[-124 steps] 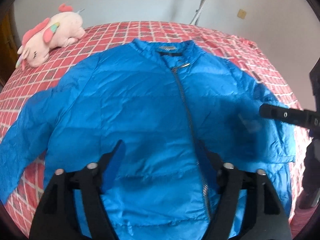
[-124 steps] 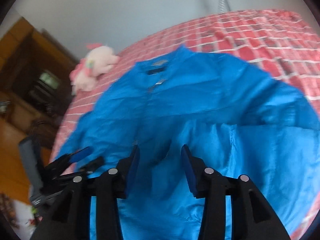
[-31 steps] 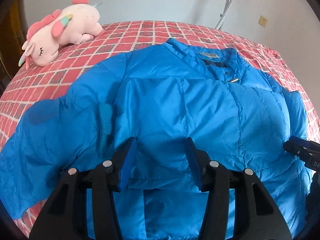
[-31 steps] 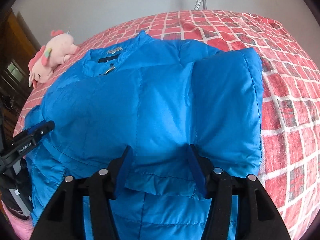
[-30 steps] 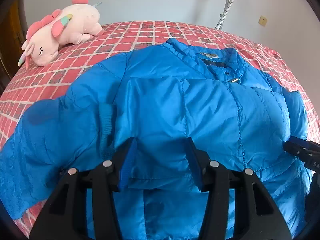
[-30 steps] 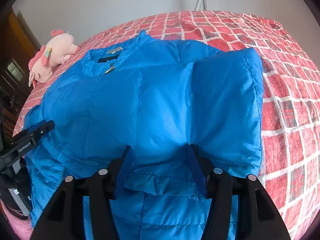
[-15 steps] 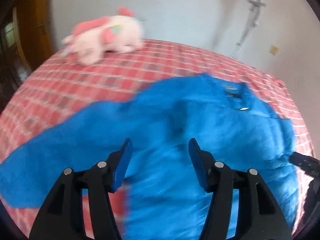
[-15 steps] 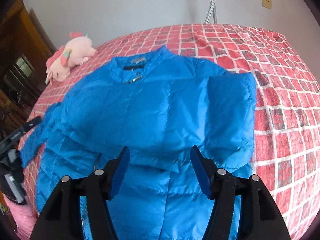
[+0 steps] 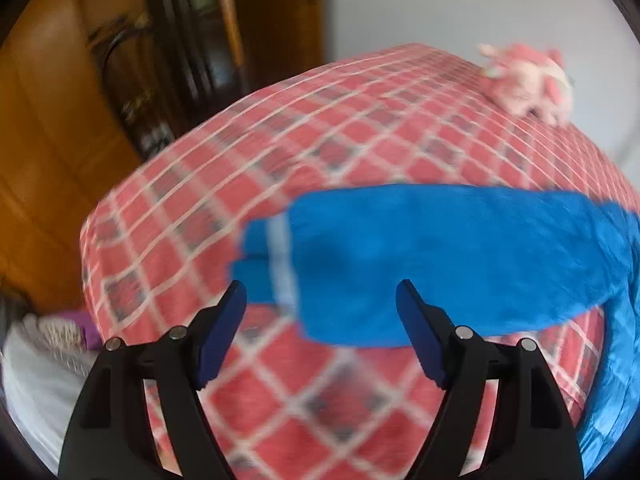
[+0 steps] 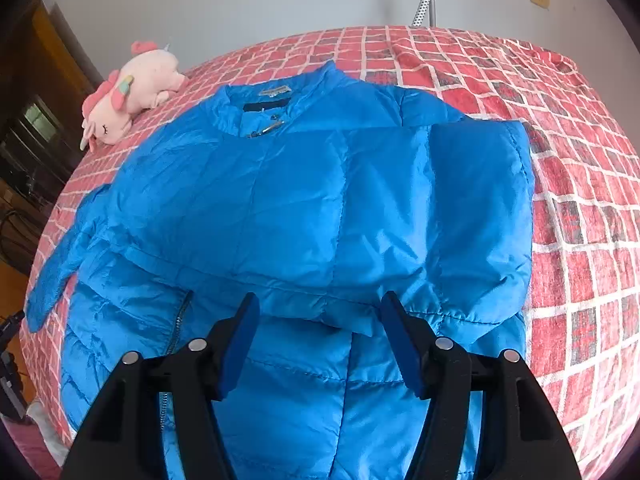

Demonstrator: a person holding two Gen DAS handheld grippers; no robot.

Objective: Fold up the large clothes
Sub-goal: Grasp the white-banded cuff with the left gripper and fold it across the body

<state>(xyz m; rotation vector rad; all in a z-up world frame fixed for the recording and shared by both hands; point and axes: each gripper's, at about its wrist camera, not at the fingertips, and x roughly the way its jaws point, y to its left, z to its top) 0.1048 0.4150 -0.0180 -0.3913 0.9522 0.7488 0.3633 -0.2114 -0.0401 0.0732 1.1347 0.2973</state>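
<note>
Left gripper (image 9: 320,300) nearer, jaws just opened wide and empty, just below the jacket (image 10: 320,208) sleeve (image 9: 440,256) cuff lying crosswise mid-frame on the bed (image 9: 360,128); right gripper (image 10: 320,312) open, empty over the folded body.

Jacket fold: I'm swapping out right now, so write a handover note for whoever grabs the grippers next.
Left gripper: open, jaws have just been opening, nothing pinched, hovering at the cuff of the spread sleeve.
Right gripper: open, empty, above the jacket.
Jacket lies collar-up on the checked bed, plush toy beside it.
Done: the sleeve side nearer the right gripper is folded across the chest.
Left: fold in the spread sleeve, then fold the body.
</note>
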